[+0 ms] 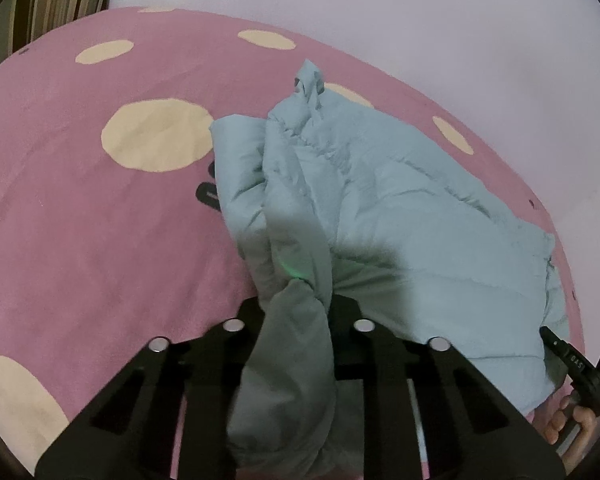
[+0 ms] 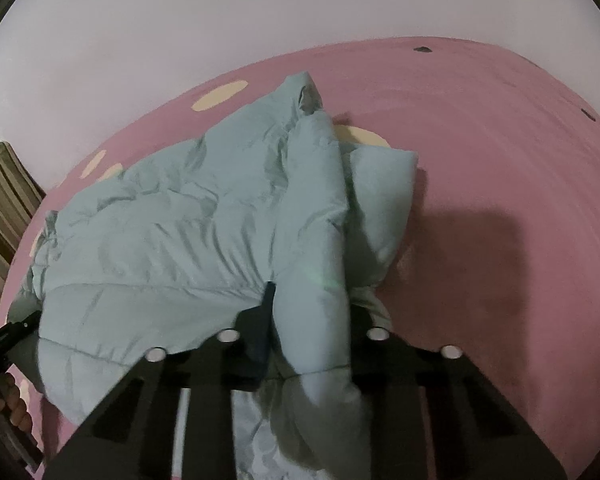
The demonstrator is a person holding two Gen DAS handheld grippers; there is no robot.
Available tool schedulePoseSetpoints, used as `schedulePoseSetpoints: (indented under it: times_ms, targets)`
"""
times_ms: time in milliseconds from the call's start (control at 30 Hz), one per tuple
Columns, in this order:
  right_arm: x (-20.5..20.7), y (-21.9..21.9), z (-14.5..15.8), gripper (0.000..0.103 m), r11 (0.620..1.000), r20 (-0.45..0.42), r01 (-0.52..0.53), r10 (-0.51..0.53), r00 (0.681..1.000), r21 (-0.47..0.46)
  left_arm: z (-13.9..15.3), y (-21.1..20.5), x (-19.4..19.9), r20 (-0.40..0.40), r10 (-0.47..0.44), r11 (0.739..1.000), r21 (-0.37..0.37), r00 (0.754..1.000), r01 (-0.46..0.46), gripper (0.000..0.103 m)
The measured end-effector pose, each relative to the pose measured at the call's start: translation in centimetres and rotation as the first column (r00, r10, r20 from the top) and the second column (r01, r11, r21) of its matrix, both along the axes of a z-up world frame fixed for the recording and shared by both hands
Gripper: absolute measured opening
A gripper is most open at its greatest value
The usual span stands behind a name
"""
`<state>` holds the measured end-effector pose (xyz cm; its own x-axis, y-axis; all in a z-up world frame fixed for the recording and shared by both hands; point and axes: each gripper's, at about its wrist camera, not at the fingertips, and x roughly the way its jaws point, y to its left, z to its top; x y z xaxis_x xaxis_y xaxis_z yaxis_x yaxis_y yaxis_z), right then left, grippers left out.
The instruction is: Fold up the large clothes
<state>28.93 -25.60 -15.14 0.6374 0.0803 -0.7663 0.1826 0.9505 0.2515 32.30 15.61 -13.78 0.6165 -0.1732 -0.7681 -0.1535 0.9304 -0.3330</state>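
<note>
Left tool and right tool each pinch a bunched fold of the puffy jacket near the bed's front edge, probably to spread it flat.

Both tongs, left and right, angle downward, clamped on fabric.
</note>
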Motion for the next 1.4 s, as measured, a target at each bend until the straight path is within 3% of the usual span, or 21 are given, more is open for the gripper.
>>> schedulePoseSetpoints:
  times_ms: [133, 433, 1000, 1267, 1400]
  targets:
    - [-1.2, 0.0, 0.8, 0.013, 1.0, 0.021, -0.004, 0.003, 1.0, 0.026, 1.1, 0.2, -1.0, 0.018, 0.008, 1.0, -0.005, 1.0, -0.008, 0.012]
    - [-5.3, 0.4, 2.0, 0.011, 0.996, 0.039, -0.034, 0.031, 0.999, 0.081, 3.1, 1.3, -5.2, 0.028, 0.019, 1.0, 0.004, 0.999, -0.019, 0.012]
    - [-17.3, 2.1, 2.0, 0.011, 0.991, 0.028, -0.08, 0.077, 0.997, 0.108, 2.8, 3.5, -19.1, -0.001, 0.016, 1.0, -0.018, 1.0, -0.016, 0.012]
    - [-18.1, 2.6, 1.5, 0.011, 0.993, 0.028, -0.084, 0.082, 0.996, 0.087, 2.5, 3.5, -20.9, 0.008, 0.019, 1.0, -0.003, 1.0, -0.019, 0.012]
    - [-18.5, 2.5, 1.4, 0.016, 0.992, 0.033, -0.081, 0.078, 0.996, 0.097, 2.1, 3.6, -20.7, -0.005, 0.02, 1.0, -0.005, 1.0, -0.02, 0.019]
